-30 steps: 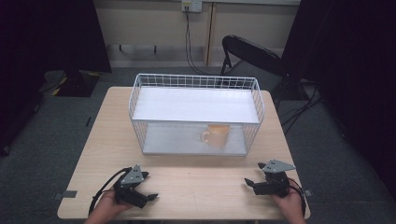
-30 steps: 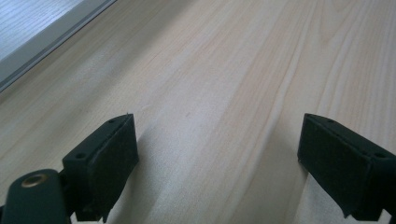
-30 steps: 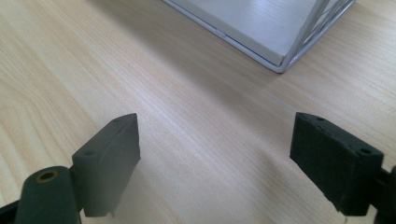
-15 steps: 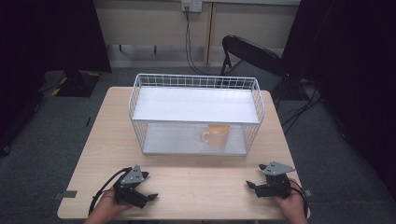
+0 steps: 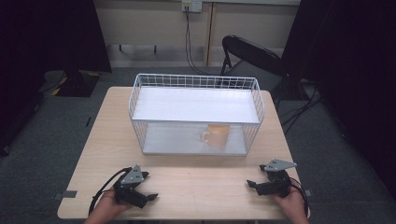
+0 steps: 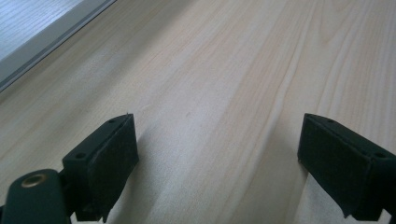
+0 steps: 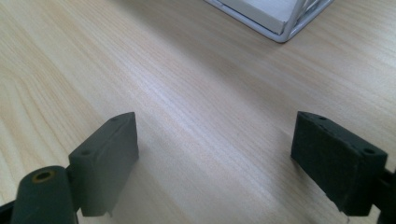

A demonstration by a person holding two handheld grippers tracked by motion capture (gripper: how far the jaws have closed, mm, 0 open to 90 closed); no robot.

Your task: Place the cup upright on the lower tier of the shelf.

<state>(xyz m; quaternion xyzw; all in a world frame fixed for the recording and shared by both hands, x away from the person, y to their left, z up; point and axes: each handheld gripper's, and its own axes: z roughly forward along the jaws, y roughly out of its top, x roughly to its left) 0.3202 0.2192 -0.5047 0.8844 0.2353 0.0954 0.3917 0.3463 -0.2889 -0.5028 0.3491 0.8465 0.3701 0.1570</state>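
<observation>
Your left gripper (image 5: 148, 192) and right gripper (image 5: 252, 185) rest low in the frame, jaws wide and empty. You look to be at the start: the orange ceramic mug (image 5: 215, 135) sits centre-frame inside the white wire basket (image 5: 140, 88), so reach forward.

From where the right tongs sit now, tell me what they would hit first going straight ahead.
Bare table top lies ahead of the open right tongs. Beyond it, up and to the right, stands the white wire basket, probably just off their line, though depth is hard to judge.
</observation>
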